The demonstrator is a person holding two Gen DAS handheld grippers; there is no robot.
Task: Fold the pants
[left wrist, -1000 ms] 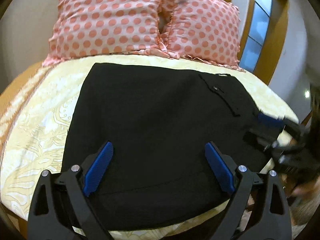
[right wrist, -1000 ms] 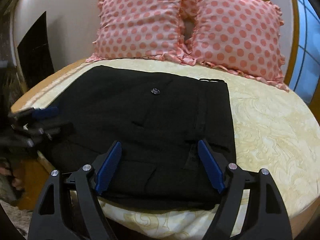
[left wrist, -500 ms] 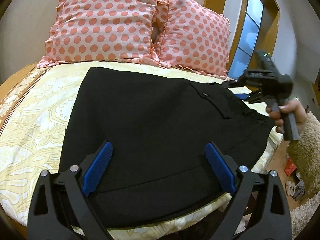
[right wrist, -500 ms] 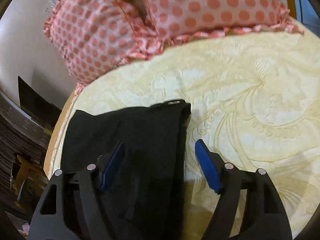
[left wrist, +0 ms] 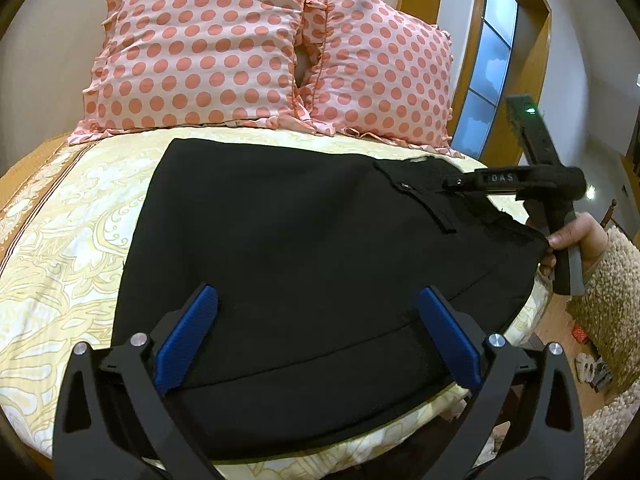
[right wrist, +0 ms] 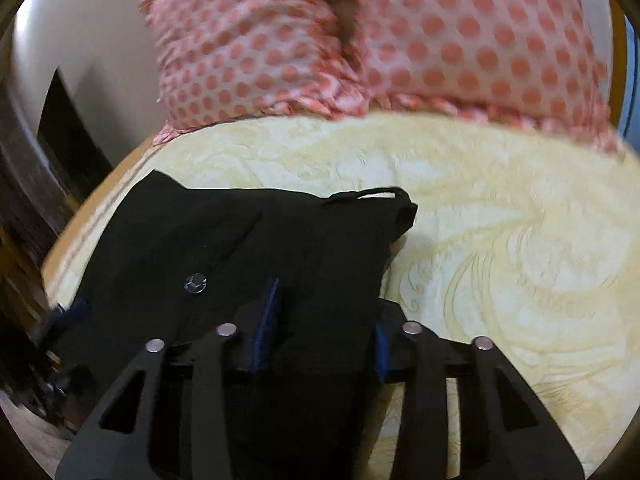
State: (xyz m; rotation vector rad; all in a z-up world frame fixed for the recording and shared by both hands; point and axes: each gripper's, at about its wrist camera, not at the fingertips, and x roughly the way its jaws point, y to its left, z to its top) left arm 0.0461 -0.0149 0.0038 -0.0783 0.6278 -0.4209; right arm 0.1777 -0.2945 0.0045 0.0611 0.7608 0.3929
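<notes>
Black pants (left wrist: 288,256) lie folded flat on the bed (left wrist: 68,264), spread over the yellow patterned bedspread with the near hem reaching the bed's front edge and the waistband end toward the right side. A metal button (right wrist: 195,283) on a pocket flap shows on the upper layer; in the right wrist view the far corner of the waistband (right wrist: 384,200) is rumpled and slightly raised off the bedspread. Left claw (left wrist: 316,340): jaws wide apart, blue pads either side of the near hem area, nothing between them gripped; it hovers over the lower part of the pants. Right claw (right wrist: 320,328): jaws narrow, with a ridge of black fabric bunched between the two blue pads at the waistband side of the pants; it appears to be pinching the cloth. In the left wrist view the same right claw (left wrist: 452,182) reaches in from the right over the waistband, its handle held by the person's right hand (left wrist: 576,236) in a tan fuzzy sleeve; a green light shows on the handle top. Right wrist view is motion-blurred. Two pink polka-dot pillows (left wrist: 208,48) with frilled edges stand side by side at the head of the bed, apart from the pants. Wooden window frame (left wrist: 472,60) to the right behind the pillows.
</notes>
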